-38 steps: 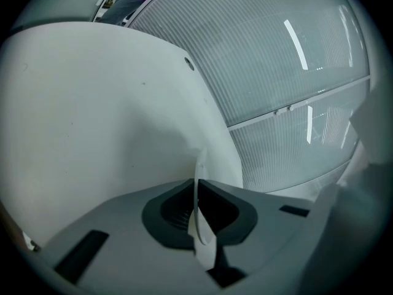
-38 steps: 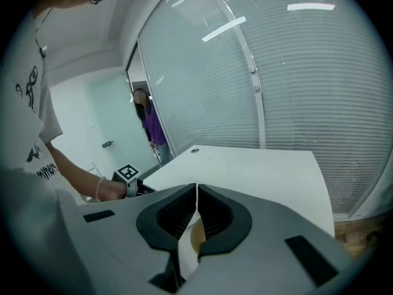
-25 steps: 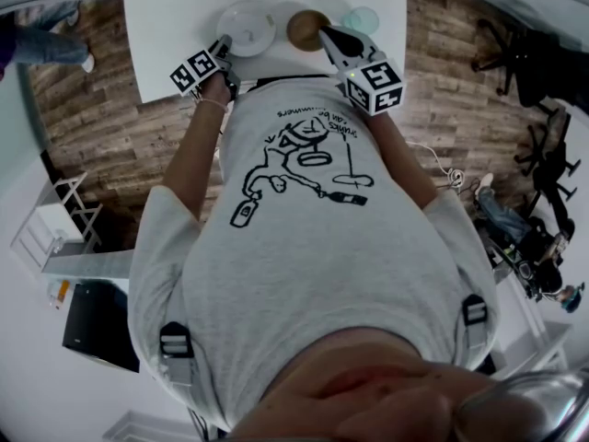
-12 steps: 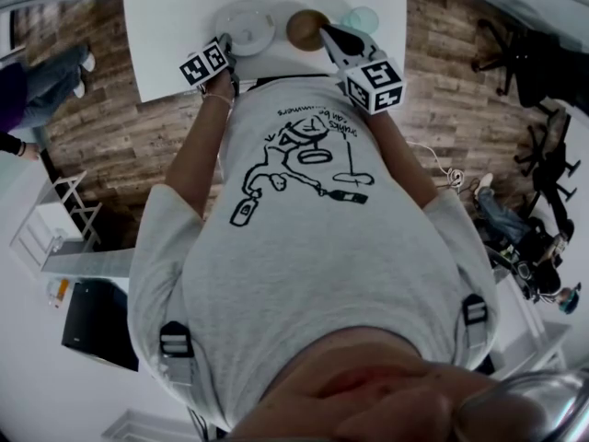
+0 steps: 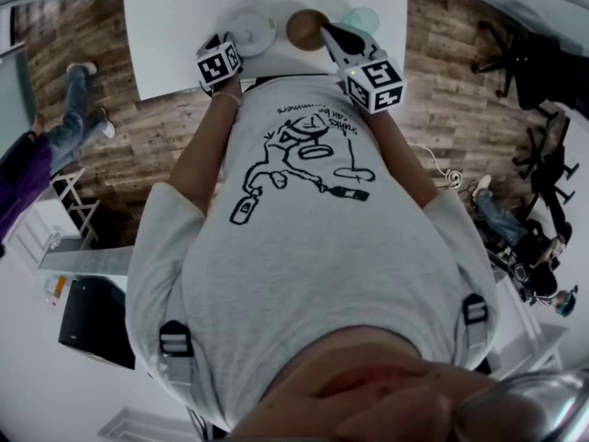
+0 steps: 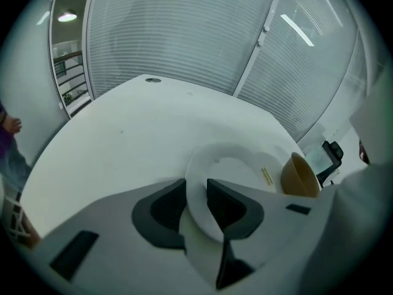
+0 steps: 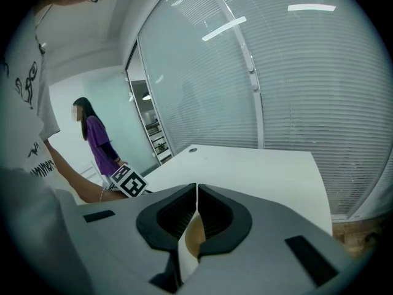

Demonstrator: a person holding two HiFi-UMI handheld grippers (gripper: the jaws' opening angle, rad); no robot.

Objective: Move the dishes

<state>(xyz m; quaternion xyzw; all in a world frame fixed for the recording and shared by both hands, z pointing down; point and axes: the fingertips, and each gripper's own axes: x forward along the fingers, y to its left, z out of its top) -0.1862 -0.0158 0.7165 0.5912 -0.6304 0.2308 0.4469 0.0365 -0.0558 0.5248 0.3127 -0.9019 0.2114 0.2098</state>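
A round white plate (image 5: 250, 26) with a smooth glazed face lies flat on the white worktop (image 5: 175, 17). It carries only a small yellowish mark (image 6: 267, 176) near its rim. At the plate's 3 o'clock in the head view, just beside it, stands a round brown bowl (image 5: 306, 28) with a thin wall and a matte tan inside that looks bare. At the bowl's 2 o'clock is a pale teal translucent dish (image 5: 362, 18); what it holds cannot be made out.

The left hand-held gripper (image 5: 221, 42) comes in at the plate's 8 o'clock. In its own view the left hand-held gripper (image 6: 196, 186) has its dark pads apart, the jaws having just been opening, and the near rim of the plate (image 6: 230, 171) sits between them unpressed. The bowl (image 6: 299, 177) shows beyond, at 3 o'clock of the plate.

The right hand-held gripper (image 5: 329, 33) meets the bowl at its 4 o'clock rim. In its own view the right hand-held gripper (image 7: 196, 192) is closed, its ribbed pads pinching the bowl's thin curved wall (image 7: 193, 235), with the flat, bare worktop (image 7: 258, 171) stretching beyond.
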